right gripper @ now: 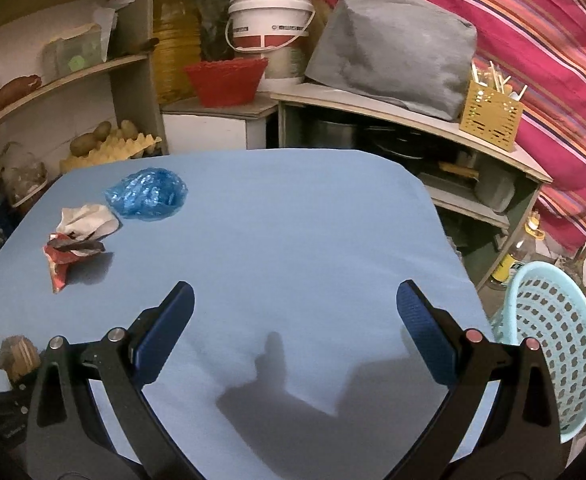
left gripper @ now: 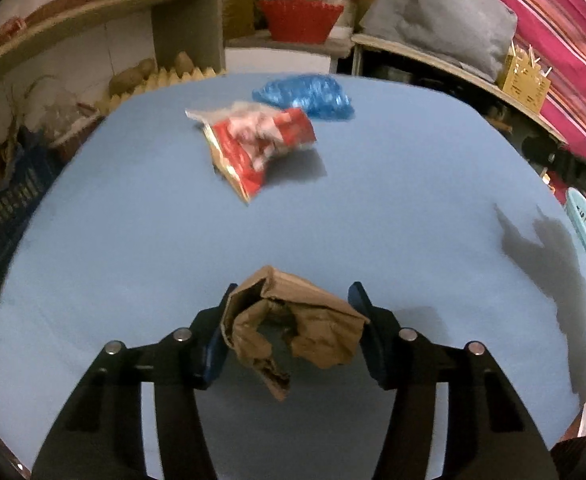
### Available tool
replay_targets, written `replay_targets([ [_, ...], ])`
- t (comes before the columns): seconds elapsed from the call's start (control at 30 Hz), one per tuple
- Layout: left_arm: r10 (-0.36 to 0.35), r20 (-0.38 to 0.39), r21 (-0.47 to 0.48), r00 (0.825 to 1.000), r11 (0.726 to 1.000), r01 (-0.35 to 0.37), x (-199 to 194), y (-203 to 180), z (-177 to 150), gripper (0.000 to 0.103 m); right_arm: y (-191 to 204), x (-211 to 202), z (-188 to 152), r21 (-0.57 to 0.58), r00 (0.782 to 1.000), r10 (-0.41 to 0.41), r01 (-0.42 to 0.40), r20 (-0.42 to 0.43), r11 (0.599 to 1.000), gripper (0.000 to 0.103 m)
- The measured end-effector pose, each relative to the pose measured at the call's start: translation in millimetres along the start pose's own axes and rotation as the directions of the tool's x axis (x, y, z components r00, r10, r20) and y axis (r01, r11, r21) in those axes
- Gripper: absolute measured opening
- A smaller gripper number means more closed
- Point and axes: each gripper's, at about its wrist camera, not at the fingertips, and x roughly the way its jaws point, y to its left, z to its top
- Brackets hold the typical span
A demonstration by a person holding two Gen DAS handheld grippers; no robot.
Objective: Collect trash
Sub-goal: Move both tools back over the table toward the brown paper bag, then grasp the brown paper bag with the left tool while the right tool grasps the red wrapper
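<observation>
1. Left gripper [left gripper: 293, 300]: fingers clamped on crumpled brown paper [left gripper: 289, 324], lifted above the blue table [left gripper: 413, 200].
2. Right gripper [right gripper: 295, 300]: fingers wide apart, holding nothing.
3. Red wrapper [left gripper: 259, 144] and blue bag [left gripper: 307, 96] well ahead on the table; basket [right gripper: 553, 344] beside the table's right edge.

Black-armed tongs [right gripper: 295, 300], blue ribbed pads [right gripper: 423, 330], silver and reddish rivets.

The table [right gripper: 293, 216] is plain light blue. On it lie a brown crumpled paper [left gripper: 293, 320], a red-and-white wrapper [left gripper: 257, 140] and a bright blue plastic bag [right gripper: 147, 196]. The basket [right gripper: 553, 344] is pale turquoise with a grid of holes; the cloth [right gripper: 533, 40] is pink with stripes.
</observation>
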Motion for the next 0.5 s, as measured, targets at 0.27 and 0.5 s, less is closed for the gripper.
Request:
replay_targets([
  [0.27, 0.057, 0.125, 0.006, 0.99, 0.998, -0.059, -31, 39, 49, 0.055, 35, 6, 5, -0.008, 0.999, 0.042, -0.042, 0.002, 0.999, 0.099],
  [0.5, 0.07, 0.141, -0.072, 0.988, 0.996, -0.06, -29, 92, 75, 0.055, 87, 13, 7, -0.067, 0.996, 0.093, -0.093, -0.008, 0.993, 0.099],
])
